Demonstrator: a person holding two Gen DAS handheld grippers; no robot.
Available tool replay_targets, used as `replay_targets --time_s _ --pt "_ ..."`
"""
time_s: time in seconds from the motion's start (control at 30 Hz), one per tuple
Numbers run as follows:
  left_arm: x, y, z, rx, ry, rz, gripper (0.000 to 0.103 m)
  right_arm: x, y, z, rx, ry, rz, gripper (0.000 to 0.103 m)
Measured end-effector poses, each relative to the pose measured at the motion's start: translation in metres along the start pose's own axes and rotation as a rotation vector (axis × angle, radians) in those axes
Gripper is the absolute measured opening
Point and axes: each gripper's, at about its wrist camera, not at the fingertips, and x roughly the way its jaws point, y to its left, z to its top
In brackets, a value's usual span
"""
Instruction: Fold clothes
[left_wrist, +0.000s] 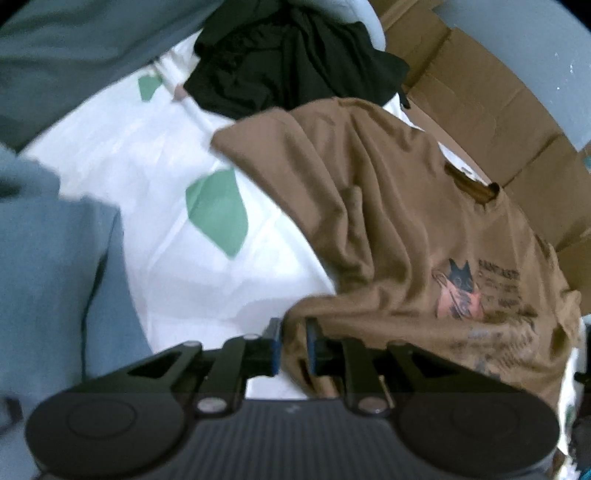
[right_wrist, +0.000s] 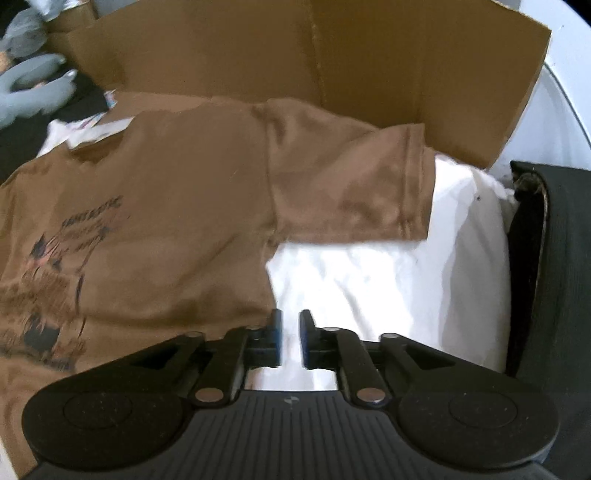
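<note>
A brown T-shirt (left_wrist: 388, 221) with a dark and pink print lies rumpled on a white sheet (left_wrist: 147, 166) that has green patches. My left gripper (left_wrist: 293, 332) stands at the shirt's near hem, its jaws a little apart with a fold of the brown cloth in the gap. In the right wrist view the same T-shirt (right_wrist: 184, 203) spreads to the left, one short sleeve (right_wrist: 351, 184) laid out flat. My right gripper (right_wrist: 291, 325) is open just past the shirt's side edge, and only white sheet (right_wrist: 369, 288) shows between its fingers.
A black garment (left_wrist: 288, 59) is heaped at the far end of the sheet. Flattened cardboard (right_wrist: 332, 55) stands behind the shirt. Blue-grey cloth (left_wrist: 55, 258) fills the left. A dark upright object (right_wrist: 554, 258) stands at the right, a grey plush toy (right_wrist: 33, 81) at the far left.
</note>
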Motion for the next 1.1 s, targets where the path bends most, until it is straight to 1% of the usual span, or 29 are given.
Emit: replay_targets --time_s 0.03,0.1,0.2,0.3,0.4,0.47,0.5,0.53,0.57,0.6,0.73,0.83,0.97,1.1 --pt "-0.002 0.0 -0.006 -0.009 0.013 -0.008 0.02 -0.002 0.0 -0.005 -0.009 0.012 0.007 0.032" --pt "-0.006 -0.002 -0.019 -0.006 0.041 -0.025 0.028 -0.006 0.002 -0.018 -0.026 0.035 0.033 0.033" --pt "-0.012 -0.011 -0.038 0.017 0.081 -0.065 0.034 -0.014 0.009 -0.044 -0.063 0.059 0.067 0.035" --pt "-0.015 -0.019 -0.05 0.045 0.108 -0.084 0.035 -0.02 0.018 -0.068 -0.125 0.085 0.083 0.036" --pt "-0.021 -0.021 -0.055 0.058 0.113 -0.076 0.035 -0.02 0.022 -0.086 -0.166 0.136 0.06 0.036" --pt "-0.027 -0.02 -0.054 0.067 0.108 -0.067 0.035 -0.021 0.019 -0.096 -0.163 0.154 0.048 0.036" --pt "-0.03 -0.02 -0.053 0.073 0.105 -0.061 0.034 -0.023 0.018 -0.101 -0.16 0.158 0.049 0.033" --pt "-0.032 -0.02 -0.052 0.078 0.102 -0.056 0.034 -0.025 0.016 -0.104 -0.16 0.16 0.055 0.013" --pt "-0.035 -0.019 -0.051 0.084 0.1 -0.052 0.034 -0.028 0.015 -0.107 -0.159 0.164 0.056 0.003" --pt "-0.037 -0.02 -0.051 0.09 0.098 -0.049 0.035 -0.031 0.014 -0.109 -0.156 0.173 0.049 0.003" --pt "-0.045 -0.021 -0.051 0.111 0.092 -0.039 0.035 -0.053 0.008 -0.121 -0.105 0.158 0.033 0.003" --pt "-0.048 -0.022 -0.057 0.118 0.098 -0.035 0.035 -0.07 -0.002 -0.136 -0.024 0.149 0.01 0.003" --pt "-0.044 -0.028 -0.068 0.138 0.117 -0.029 0.035 -0.089 -0.02 -0.166 0.099 0.174 0.004 0.003" --pt "-0.035 -0.033 -0.076 0.147 0.145 -0.03 0.035 -0.104 -0.021 -0.196 0.17 0.197 0.015 0.003"
